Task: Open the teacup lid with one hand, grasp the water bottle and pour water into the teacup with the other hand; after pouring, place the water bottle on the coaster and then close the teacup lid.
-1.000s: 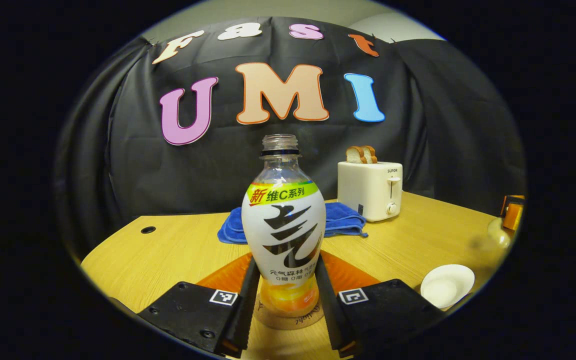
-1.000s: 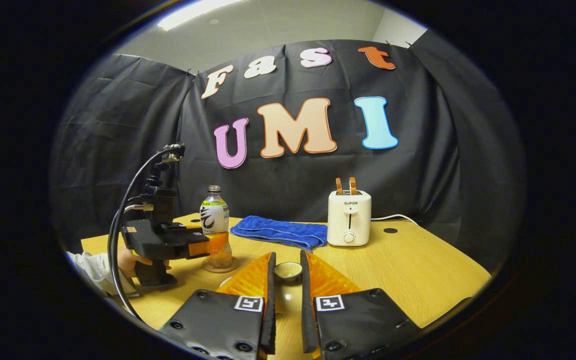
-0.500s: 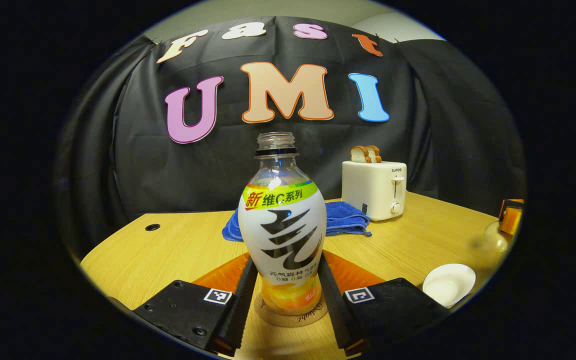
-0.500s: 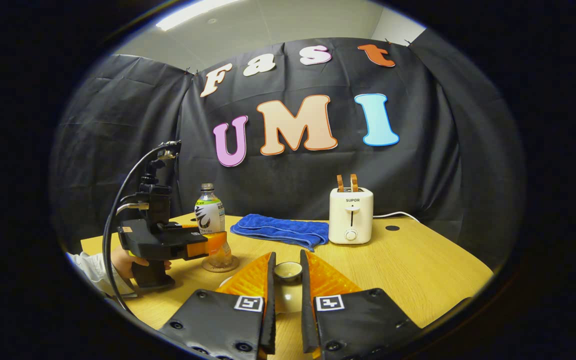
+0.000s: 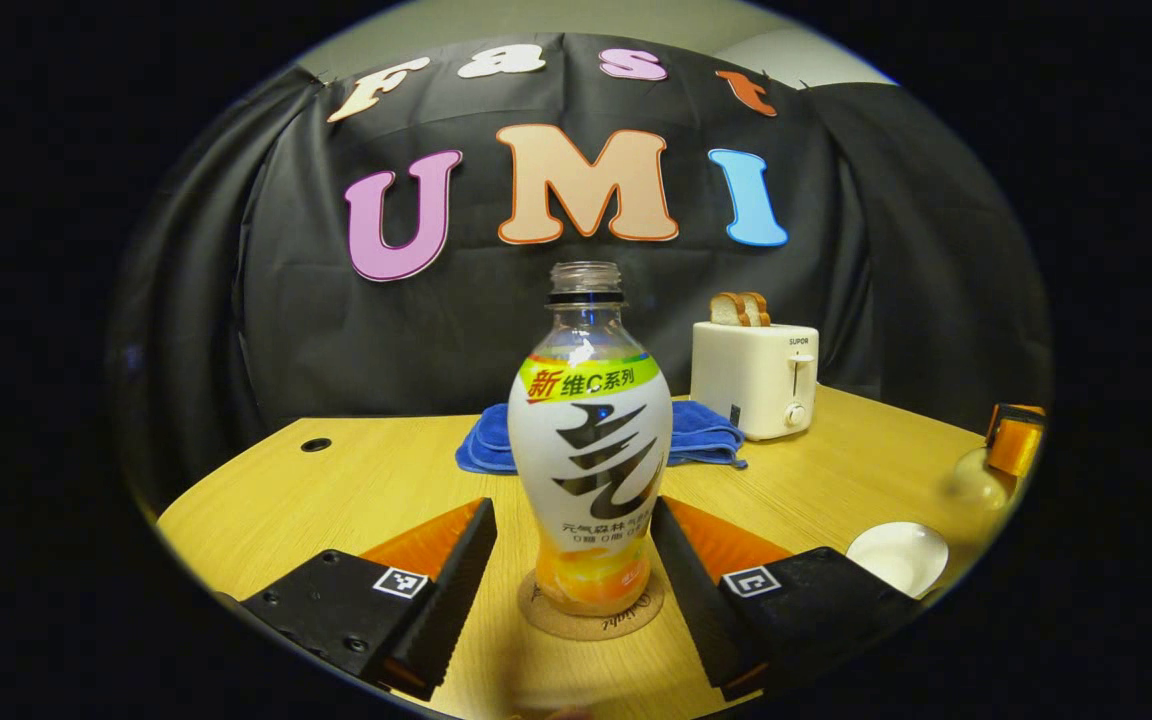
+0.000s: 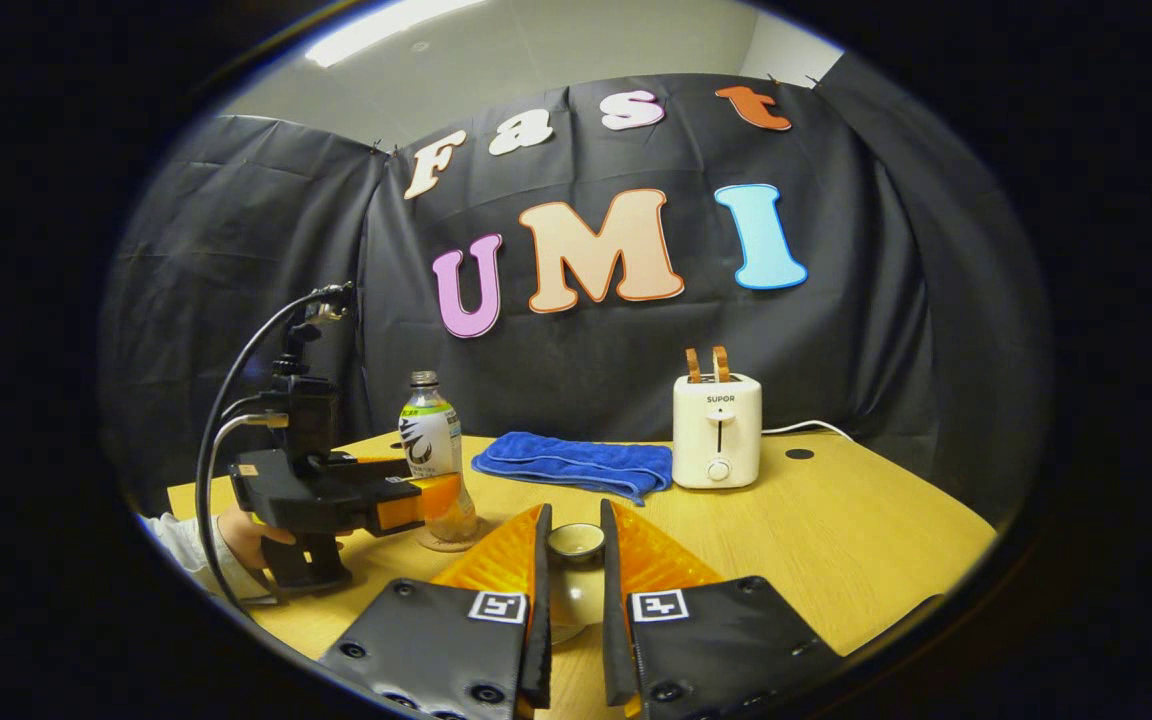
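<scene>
Bottle on coaster, lid held in the other claw

Water bottle (image 5: pixel 590 440) stands upright and uncapped on the round cork coaster (image 5: pixel 591 618), on the wooden counter (image 5: pixel 356 480). The left claw (image 5: pixel 571 540) is released: its two fingers are spread to either side of the bottle's lower body, with a clear gap on each side. In the right gripper view the same bottle (image 6: pixel 430 440) stands just past the left claw (image 6: pixel 416 497), which a hand (image 6: pixel 246 525) in a light sleeve holds from below.

The right claw (image 6: pixel 572 560) is clenched on the teacup lid (image 6: pixel 576 541), gripping its small round knob between both fingers; the pale lid hangs between them above the counter. I cannot tell from this view how near it is to the cup.

Farther along the counter, the left gripper view shows a white teacup (image 5: pixel 898 556), open, near the right edge. A folded blue towel (image 6: pixel 576 465) lies behind, and beside it a white toaster (image 6: pixel 718 430) with two slices of bread standing in its slots
</scene>
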